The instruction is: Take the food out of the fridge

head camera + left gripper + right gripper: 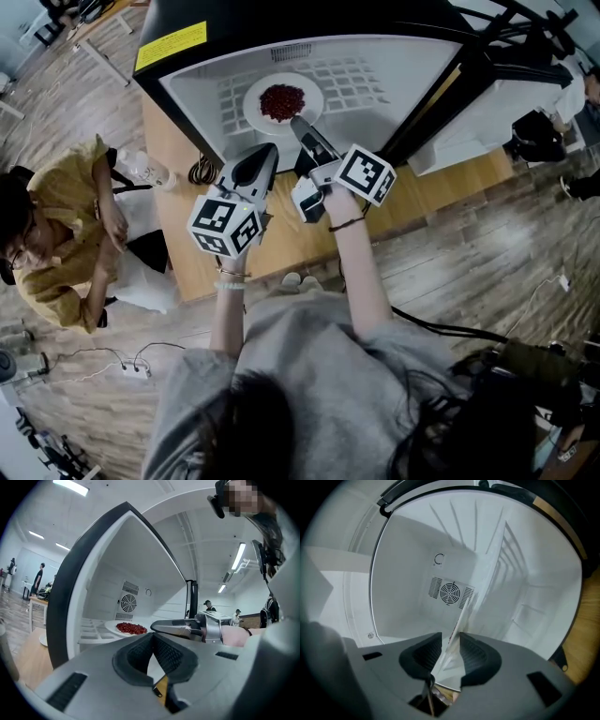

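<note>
A small fridge [192, 89] stands open on a wooden table [281, 244]. On its white wire shelf [361, 84] sits a white plate [255, 111] with a heap of red food [281, 100]. My right gripper [298, 122] reaches inside the fridge. It is rolled on its side and shut on the plate's near rim [457, 620], which runs edge-on between the pads. My left gripper [265, 155] hovers level just outside the fridge opening, shut and empty. In the left gripper view the food [131, 628] lies ahead, and the right gripper [157, 626] comes in from the right.
The fridge door [441, 103] hangs open on the right. A fan vent [450, 592] is on the back wall. A seated person in a yellow shirt [66, 234] is at the table's left end, beside a plastic bottle [145, 169]. Cables lie on the wooden floor [469, 272].
</note>
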### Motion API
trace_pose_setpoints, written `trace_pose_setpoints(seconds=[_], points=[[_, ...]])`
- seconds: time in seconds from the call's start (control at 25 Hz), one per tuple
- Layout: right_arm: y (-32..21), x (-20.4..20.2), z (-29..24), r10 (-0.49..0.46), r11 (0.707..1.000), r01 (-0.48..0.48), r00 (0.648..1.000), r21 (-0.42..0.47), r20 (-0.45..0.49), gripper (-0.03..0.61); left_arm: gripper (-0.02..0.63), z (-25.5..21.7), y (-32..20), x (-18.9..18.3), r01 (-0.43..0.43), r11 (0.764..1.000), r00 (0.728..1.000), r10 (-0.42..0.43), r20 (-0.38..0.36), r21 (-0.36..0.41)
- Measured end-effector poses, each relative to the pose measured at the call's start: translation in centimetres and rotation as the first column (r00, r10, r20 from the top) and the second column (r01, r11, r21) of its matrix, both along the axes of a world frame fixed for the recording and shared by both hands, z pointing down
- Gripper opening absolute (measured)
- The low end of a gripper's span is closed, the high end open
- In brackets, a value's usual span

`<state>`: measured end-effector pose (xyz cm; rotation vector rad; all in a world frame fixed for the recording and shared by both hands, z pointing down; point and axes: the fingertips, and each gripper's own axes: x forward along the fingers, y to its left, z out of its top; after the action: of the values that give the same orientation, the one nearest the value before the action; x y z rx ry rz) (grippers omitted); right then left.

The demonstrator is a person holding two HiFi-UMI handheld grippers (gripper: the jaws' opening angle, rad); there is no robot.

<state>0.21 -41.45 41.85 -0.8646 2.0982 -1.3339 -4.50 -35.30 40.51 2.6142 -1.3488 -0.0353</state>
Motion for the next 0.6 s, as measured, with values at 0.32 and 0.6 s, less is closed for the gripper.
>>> trace_pose_setpoints(seconds=[0.32,0.6], points=[[-0.29,0.28,0.43,0.019,0.995,-0.006,0.992,-0.103,0.129,0.072,0.008,-0.14,-0.21,-0.14,0.006,1.0,1.0,-0.006,0.002,0.003],[-0.68,0.69,0.88,0.047,0.986,-0.008,0.973,-0.168,0.228,0.057,0.008,-0.03,-0.48,-0.08,0.004,1.0,1.0,-0.004,0.002,0.002]])
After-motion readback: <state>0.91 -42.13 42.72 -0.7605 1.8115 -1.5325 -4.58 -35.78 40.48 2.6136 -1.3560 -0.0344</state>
